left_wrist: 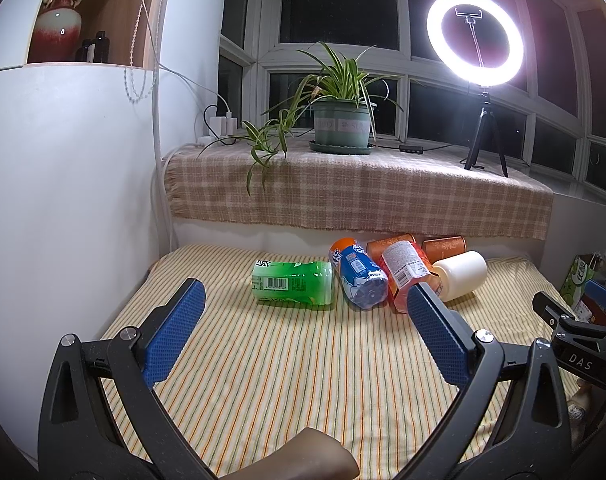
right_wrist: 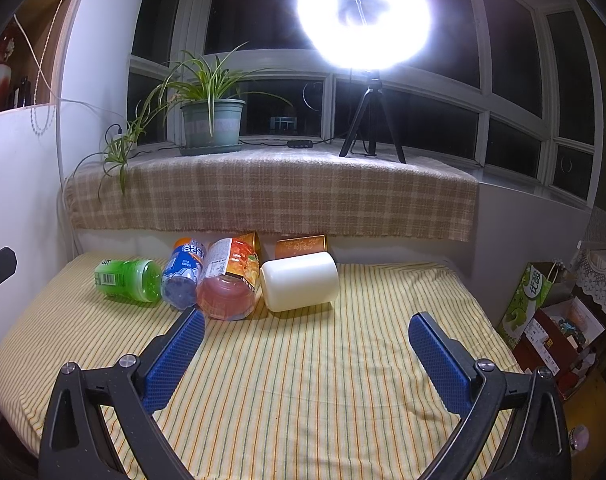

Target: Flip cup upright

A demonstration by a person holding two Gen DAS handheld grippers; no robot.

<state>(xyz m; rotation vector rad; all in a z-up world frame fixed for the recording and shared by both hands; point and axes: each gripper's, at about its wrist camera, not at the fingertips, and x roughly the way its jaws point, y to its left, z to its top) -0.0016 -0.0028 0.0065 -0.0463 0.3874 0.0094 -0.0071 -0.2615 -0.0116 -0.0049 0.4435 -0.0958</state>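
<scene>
Several cups lie on their sides on the striped cloth: a green one [left_wrist: 293,283] [right_wrist: 129,280], a blue one [left_wrist: 359,274] [right_wrist: 183,278], an orange-red one [left_wrist: 403,274] [right_wrist: 231,282], a white one [left_wrist: 461,274] [right_wrist: 299,281], and two copper-coloured ones [left_wrist: 445,247] [right_wrist: 301,246] behind. My left gripper [left_wrist: 305,294] is open and empty, short of the green and blue cups. My right gripper [right_wrist: 307,322] is open and empty, just in front of the white cup. Part of the right gripper's body shows at the right of the left wrist view [left_wrist: 575,344].
The striped table [right_wrist: 303,380] meets a white wall on the left. Behind it a checked cloth sill [right_wrist: 271,192] holds a potted plant [right_wrist: 211,124] and a ring light on a tripod [right_wrist: 367,112]. Boxes and a green bag [right_wrist: 531,300] stand off the right edge.
</scene>
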